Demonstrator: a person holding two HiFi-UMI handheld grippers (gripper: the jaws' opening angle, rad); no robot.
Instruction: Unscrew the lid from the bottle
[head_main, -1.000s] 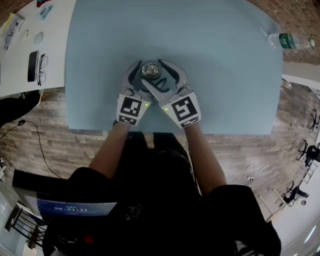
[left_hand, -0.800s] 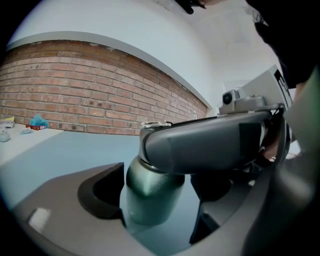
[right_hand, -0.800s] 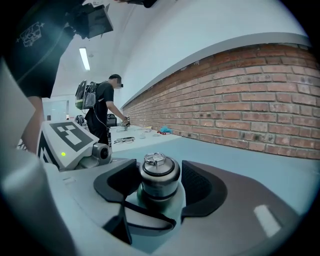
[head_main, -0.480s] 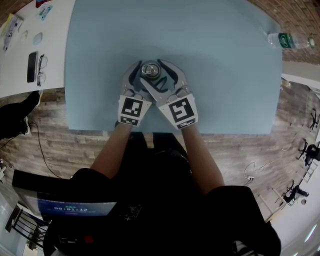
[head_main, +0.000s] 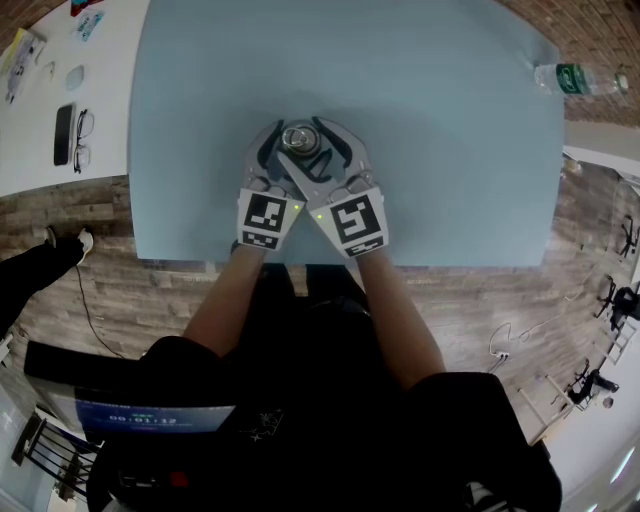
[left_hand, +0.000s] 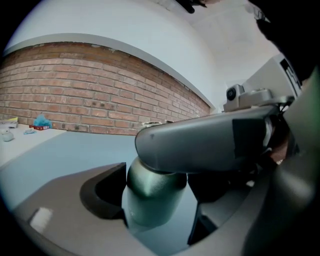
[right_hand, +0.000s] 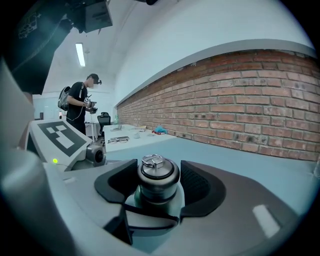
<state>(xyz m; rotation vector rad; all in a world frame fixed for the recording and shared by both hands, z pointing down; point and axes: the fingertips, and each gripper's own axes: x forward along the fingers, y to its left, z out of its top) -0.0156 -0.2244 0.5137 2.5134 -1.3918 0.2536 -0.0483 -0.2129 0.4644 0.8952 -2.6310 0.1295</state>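
Observation:
A small metal bottle (head_main: 299, 139) stands upright on the blue table (head_main: 440, 150), near its front edge. Its dull green body (left_hand: 152, 197) sits between the jaws of my left gripper (left_hand: 150, 202). The body leans against the left pad, and a thin gap shows at the right pad. These jaws have just been closing around the body. My right gripper (right_hand: 157, 186) comes in higher and straddles the ringed steel lid (right_hand: 157, 169). Its dark pads (right_hand: 197, 187) sit very near both sides of the lid, and I see no firm squeeze. In the left gripper view, one right jaw crosses over the bottle top.
A clear plastic water bottle (head_main: 578, 81) lies at the table's far right corner. Glasses (head_main: 84, 137) and a phone (head_main: 65, 131) rest on a white table to the left. A person (right_hand: 80, 107) stands far off beside a brick wall (right_hand: 260, 110).
Both grippers stay around the bottle. The right gripper's marker cube has swung slightly left. On the floor at left, someone's leg and shoe have moved into view.

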